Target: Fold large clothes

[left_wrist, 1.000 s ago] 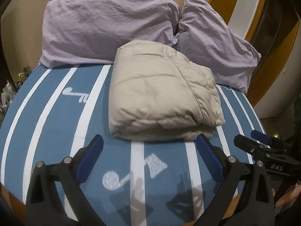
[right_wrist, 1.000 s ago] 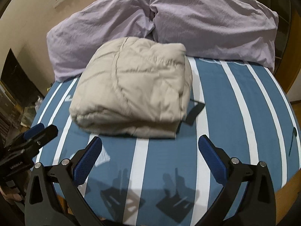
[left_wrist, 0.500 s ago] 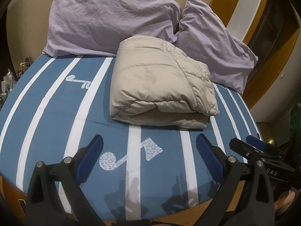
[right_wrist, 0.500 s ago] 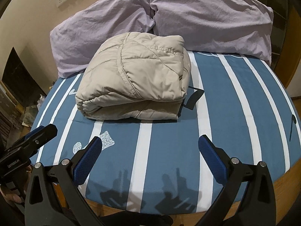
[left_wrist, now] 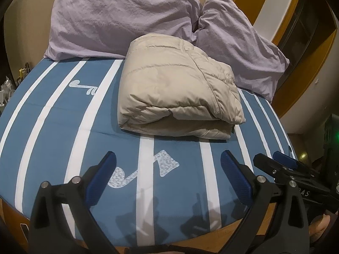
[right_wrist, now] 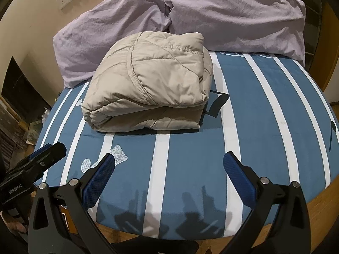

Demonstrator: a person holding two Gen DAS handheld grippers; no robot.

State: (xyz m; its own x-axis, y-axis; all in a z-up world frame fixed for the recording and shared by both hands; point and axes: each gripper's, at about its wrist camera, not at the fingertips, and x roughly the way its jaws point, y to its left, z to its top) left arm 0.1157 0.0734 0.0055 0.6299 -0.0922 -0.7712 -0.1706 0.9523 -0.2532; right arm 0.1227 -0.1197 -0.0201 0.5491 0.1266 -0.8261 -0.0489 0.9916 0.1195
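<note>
Pillows (left_wrist: 131,19) behind folded beige jacket (left_wrist: 178,89) on striped bed (left_wrist: 53,116); each hand-held gripper (left_wrist: 168,169) (right_wrist: 169,169) wide apart, empty.

"GenRobot.AI" on left tool (right_wrist: 48,150)

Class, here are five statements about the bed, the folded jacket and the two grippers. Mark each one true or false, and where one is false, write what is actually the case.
1. The beige puffer jacket lies folded into a compact bundle on the striped bedsheet. True.
2. The left gripper is clamped on the jacket. False: it is open, holds nothing and sits near the foot of the bed, apart from the jacket.
3. Two lilac pillows lie behind the jacket. True.
4. The right gripper holds a pillow corner. False: it is open and empty.
5. The bedsheet is plain red. False: it is blue with white stripes and music-note prints.
</note>
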